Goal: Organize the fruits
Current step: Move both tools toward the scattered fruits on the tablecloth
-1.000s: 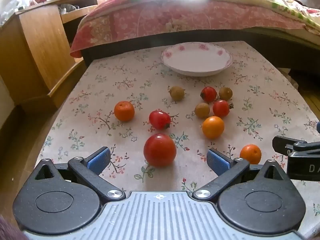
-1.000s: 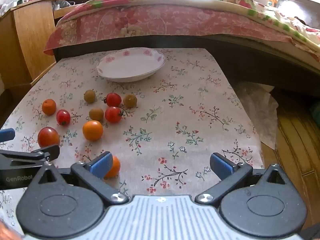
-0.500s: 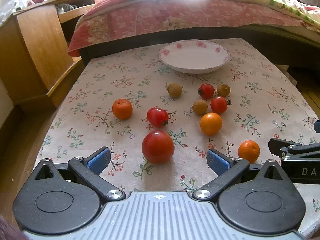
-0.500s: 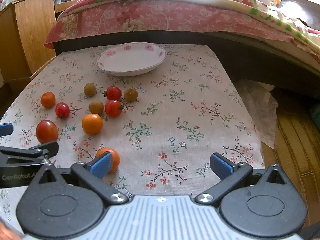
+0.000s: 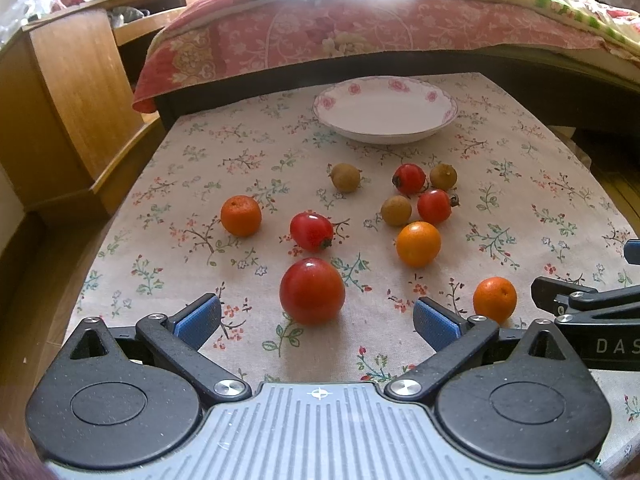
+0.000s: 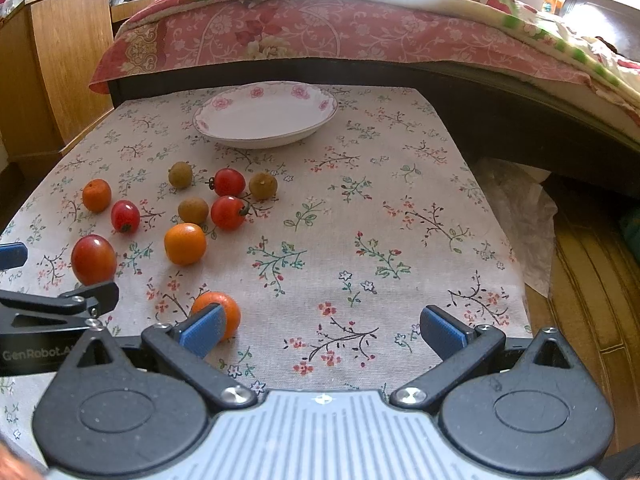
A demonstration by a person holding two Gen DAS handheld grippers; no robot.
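Observation:
Several fruits lie loose on the floral tablecloth [image 5: 248, 152]: red tomatoes, oranges and brown longans. A large tomato [image 5: 312, 291] sits just ahead of my open left gripper [image 5: 316, 318], between the lines of its fingers. A small orange [image 6: 218, 314] lies against the left finger of my open right gripper [image 6: 322, 326]. A second orange [image 5: 418, 243] and a cluster of small tomatoes [image 5: 434, 206] and longans [image 5: 396, 211] lie mid-table. An empty white plate [image 5: 385, 109] with pink flowers stands at the far edge.
A bed with a red floral quilt [image 5: 340, 28] runs behind the table. A wooden cabinet [image 5: 60, 92] stands at the left. The right half of the cloth [image 6: 400, 200] holds no fruit. A plastic bag [image 6: 516, 208] lies on the floor beyond the right edge.
Both grippers have drawn back slightly towards the near edge; the fruits sit a little higher in both views. The small orange now shows more fully beside the right gripper's left finger.

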